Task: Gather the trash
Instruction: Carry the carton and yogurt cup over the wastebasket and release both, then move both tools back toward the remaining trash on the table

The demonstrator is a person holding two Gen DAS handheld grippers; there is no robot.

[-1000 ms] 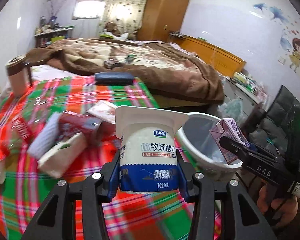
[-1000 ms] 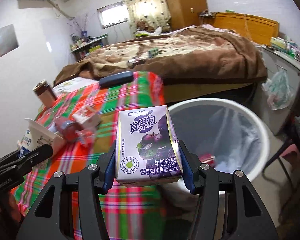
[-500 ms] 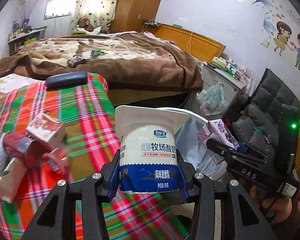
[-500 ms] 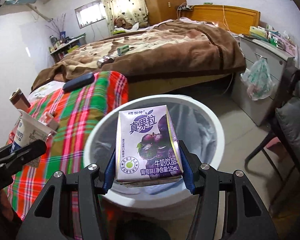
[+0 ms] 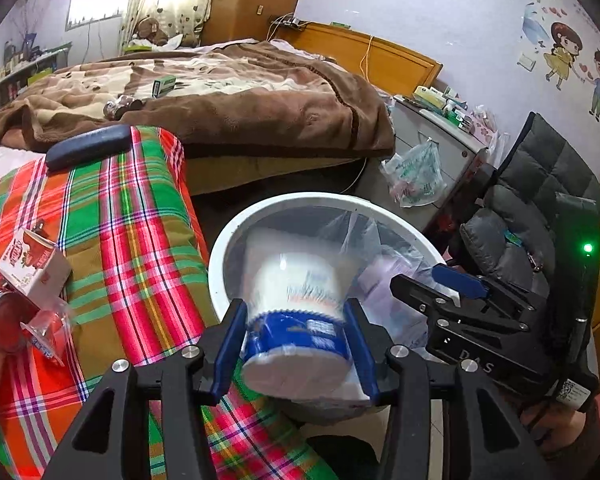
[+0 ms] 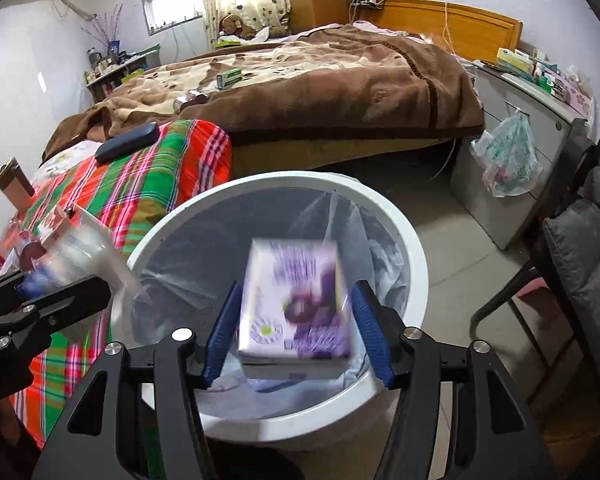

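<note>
Your left gripper [image 5: 296,346] stands wide, and the yogurt cup [image 5: 296,320], white with a blue band at its base, is motion-blurred and tilted between its fingers, gaps showing on both sides. The white bin [image 5: 236,236] with its clear liner lies just ahead. Your right gripper [image 6: 298,336] is spread too; the purple milk carton [image 6: 294,304], blurred, sits loose between its blue pads over the bin's mouth.

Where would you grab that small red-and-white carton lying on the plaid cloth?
Probably from above, pinching the two flat side faces of the small red-and-white carton: it lies tilted on the plaid cloth, and a red metal can crowds its lower-left side.
</note>
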